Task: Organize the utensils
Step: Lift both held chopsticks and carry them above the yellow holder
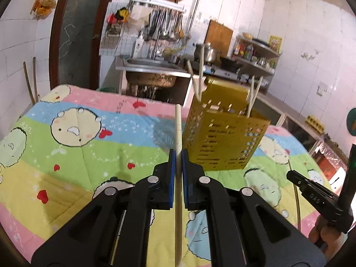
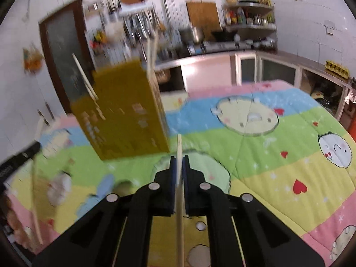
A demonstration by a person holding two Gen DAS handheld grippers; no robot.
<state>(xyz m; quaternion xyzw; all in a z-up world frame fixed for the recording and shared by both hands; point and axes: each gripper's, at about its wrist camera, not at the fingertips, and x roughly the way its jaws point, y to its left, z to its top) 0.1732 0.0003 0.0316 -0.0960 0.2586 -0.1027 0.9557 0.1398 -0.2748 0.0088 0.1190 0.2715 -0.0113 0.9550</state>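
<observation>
The left tongs (image 1: pixel 178 153) are held closed and tilted downward, blue pads (image 1: pixel 171 162) clamped together. The right tongs (image 2: pixel 179 159) are closed likewise. A hand (image 1: pixel 327 238) is seen gripping their handle.

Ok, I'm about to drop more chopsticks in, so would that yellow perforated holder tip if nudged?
Probably: the yellow perforated holder is tall and narrow and stands on a soft quilt. It looks like light plastic, and its chopsticks lean outward, so nudges could rock it.
</observation>
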